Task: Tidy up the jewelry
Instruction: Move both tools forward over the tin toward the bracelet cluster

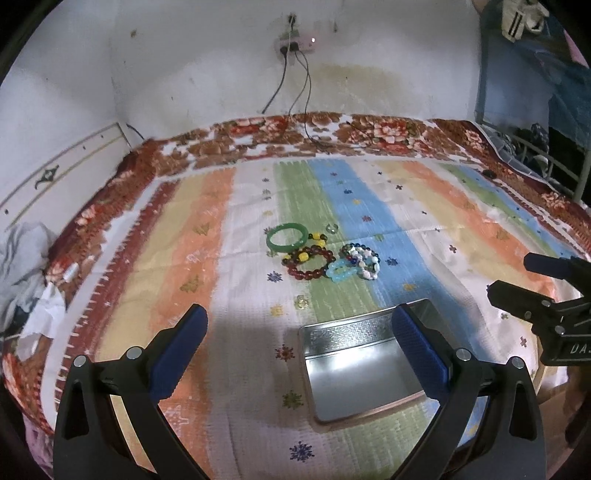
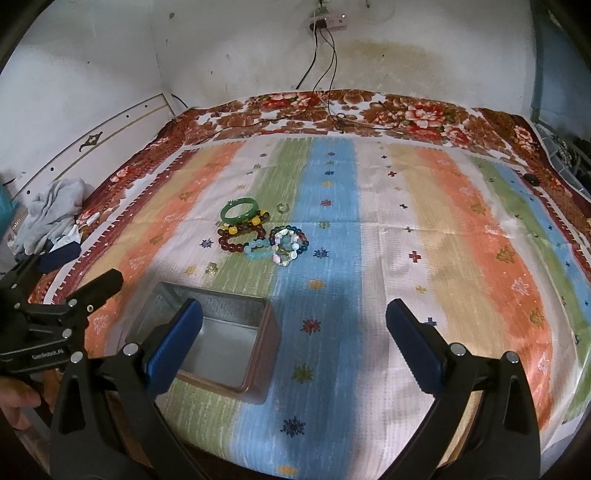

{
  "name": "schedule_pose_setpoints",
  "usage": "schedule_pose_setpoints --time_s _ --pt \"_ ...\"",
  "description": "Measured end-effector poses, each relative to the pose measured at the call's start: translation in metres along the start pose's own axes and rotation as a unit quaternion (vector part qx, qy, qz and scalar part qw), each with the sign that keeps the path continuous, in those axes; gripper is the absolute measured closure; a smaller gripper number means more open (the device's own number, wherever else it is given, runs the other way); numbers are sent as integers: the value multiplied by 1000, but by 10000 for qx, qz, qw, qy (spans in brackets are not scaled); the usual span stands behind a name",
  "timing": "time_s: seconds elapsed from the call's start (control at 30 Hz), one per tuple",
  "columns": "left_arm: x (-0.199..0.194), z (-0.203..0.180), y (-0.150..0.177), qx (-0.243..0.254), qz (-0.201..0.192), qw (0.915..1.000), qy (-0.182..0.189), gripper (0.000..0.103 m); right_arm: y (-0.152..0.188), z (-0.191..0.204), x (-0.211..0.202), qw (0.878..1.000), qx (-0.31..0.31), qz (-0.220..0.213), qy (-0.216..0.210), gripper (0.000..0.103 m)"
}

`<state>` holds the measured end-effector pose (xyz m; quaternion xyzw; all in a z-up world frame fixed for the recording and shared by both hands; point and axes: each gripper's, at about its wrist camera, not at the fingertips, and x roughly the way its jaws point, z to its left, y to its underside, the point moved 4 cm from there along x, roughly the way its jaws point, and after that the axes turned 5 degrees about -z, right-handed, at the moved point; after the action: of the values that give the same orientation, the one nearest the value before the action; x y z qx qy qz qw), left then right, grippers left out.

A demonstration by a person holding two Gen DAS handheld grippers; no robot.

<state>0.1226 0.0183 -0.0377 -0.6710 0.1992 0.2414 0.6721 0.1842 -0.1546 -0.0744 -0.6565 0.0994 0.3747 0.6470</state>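
Nearest of all, the left gripper (image 1: 299, 325) hangs low over the bed with its two blue-padded fingers (image 1: 177, 350) spread wide and nothing between them; the right gripper (image 2: 293, 317) is the same, wide apart and empty, so both look ready to pick rather than to carry. Just beyond the fingers sits a metal tin (image 2: 236, 354), lid off, its bare silver floor showing with nothing in it, set close to the person's side of the bed, probably so that each piece has only a short trip to it. It rests on a striped cloth (image 2: 406, 221) spread flat over a flowered blanket (image 2: 369, 107), which gives the small things a smooth place to lie. Between tin and main cluster, a small pale piece (image 2: 211, 268) lies alone on the cloth; what it is I cannot make out. Further on, well apart from the tin, the jewelry lies bunched together: a green bangle (image 2: 239, 210) at the far left, touching a dark red bead bracelet (image 2: 240, 238) with yellow beads, then a pale blue bead bracelet (image 2: 258, 251) and a mixed white and blue bead bracelet (image 2: 290, 242) overlapping it on the right. A small ring (image 2: 282, 207) lies just beyond the cluster. Nothing has been sorted yet, by the look of it. At the far wall a power strip (image 2: 328, 23) trails cables (image 2: 325, 66) down onto the blanket.
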Motion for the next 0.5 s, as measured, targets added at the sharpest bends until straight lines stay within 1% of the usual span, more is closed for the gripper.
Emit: schedule_pose_setpoints --time_s 0.13,0.2,0.3,0.5 --pt "15 8 -6 -165 179 9997 63 6 -6 -4 13 9999 46 107 -7 5" --pt "25 13 -9 -240 274 9993 32 6 -10 -6 21 9998 75 160 0 5" --pt "39 19 -11 -261 410 9988 -6 6 -15 -9 33 9997 76 235 44 5" --pt "61 28 -17 -336 547 9979 -27 6 -24 -15 53 9992 150 363 25 5"
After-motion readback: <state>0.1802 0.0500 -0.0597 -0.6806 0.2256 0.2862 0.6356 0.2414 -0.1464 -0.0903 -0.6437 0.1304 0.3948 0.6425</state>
